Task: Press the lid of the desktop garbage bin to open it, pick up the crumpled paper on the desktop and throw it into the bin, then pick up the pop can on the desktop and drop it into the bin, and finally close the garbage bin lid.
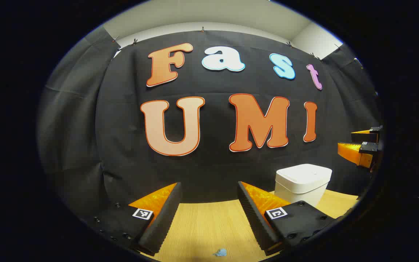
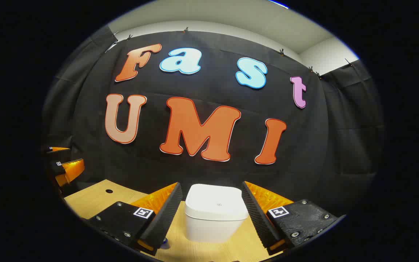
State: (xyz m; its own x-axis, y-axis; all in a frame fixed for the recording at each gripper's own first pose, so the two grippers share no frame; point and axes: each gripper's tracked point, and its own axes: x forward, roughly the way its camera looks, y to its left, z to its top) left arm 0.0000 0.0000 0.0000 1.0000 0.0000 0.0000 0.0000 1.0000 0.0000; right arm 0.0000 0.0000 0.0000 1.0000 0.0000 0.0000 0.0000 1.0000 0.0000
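White moulded plastic forms the garbage bin point(image 2: 215, 214), which stands on the wooden surface point(image 2: 93, 198) close to the black cloth wall point(image 2: 340, 145). Its lid point(image 2: 216, 203) lies flat and closed. In the right gripper view the bin sits directly ahead, framed between the two fingers of the right hand-held gripper point(image 2: 211, 211), whose jaws stand wide apart and grasp nothing. In the left gripper view the same bin point(image 1: 302, 183) appears to the right and farther off, beyond the released, empty left hand-held gripper point(image 1: 209, 211), whose jaws are likewise spread.

Handling assessment:
- The bin looks rigid, smooth and light. A sideways push could slide it across the surface, so pressure on the lid should act straight down.
- The lid appears to be a press-to-open type. A small mark near the lid centre probably indicates the press point; contact with one fingertip there is preferable to contact at the rim.
- Closing the jaws first would give a firmer, blunter pressing tip.

A small blue scrap point(image 1: 219, 252) lies on the surface at the near edge of the left gripper view; it is too small to identify as the crumpled paper. Something blue shows beside the left finger in the right gripper view, also unidentifiable. The lid press is judged to be the step in hand, with the right hand-held gripper best placed for it
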